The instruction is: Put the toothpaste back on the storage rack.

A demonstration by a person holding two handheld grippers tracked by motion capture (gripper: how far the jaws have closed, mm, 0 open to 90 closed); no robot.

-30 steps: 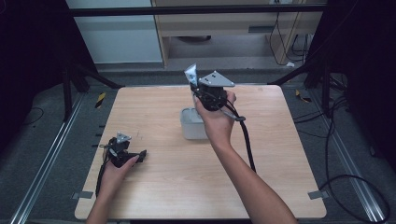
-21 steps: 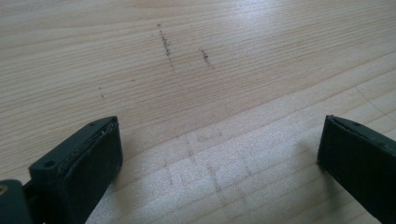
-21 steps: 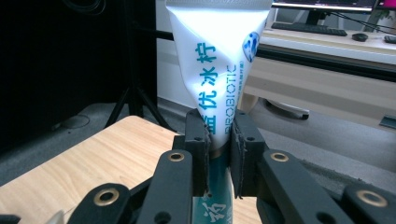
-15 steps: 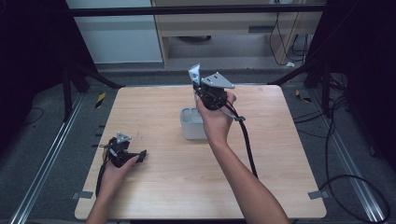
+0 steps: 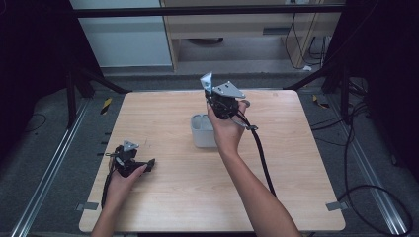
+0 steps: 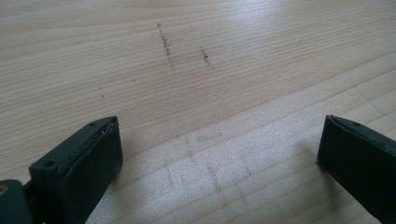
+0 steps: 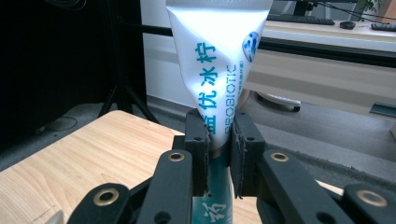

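High view: the wooden table (image 5: 163, 207) carries a small pale grey tub (image 5: 202, 131) near its middle, and the right gripper (image 5: 213, 101) is held above the tub's far rim. Its jaws are clenched on a white toothpaste tube (image 7: 219, 51) with teal print, which stands clear of the table and of the tub.

Right gripper view: the pads pinch the tube across its lower body, where the white gives way to a teal band. The tube's long axis runs upright; the broad flat crimped end points up, and the narrower end, judged to be the cap, points down behind the jaws towards the tub.

Handling, as a judgement: the tube is light, soft-walled and smooth, so it will dent under pressure and may swivel or slide in a hard pinch. The firmer lower body near the shoulder is the sound place to hold, as now; the flat upper part would fold.

At the table's near left corner, the left gripper (image 5: 129, 160) rests low on the wood, jaws released and wide apart with nothing between them.
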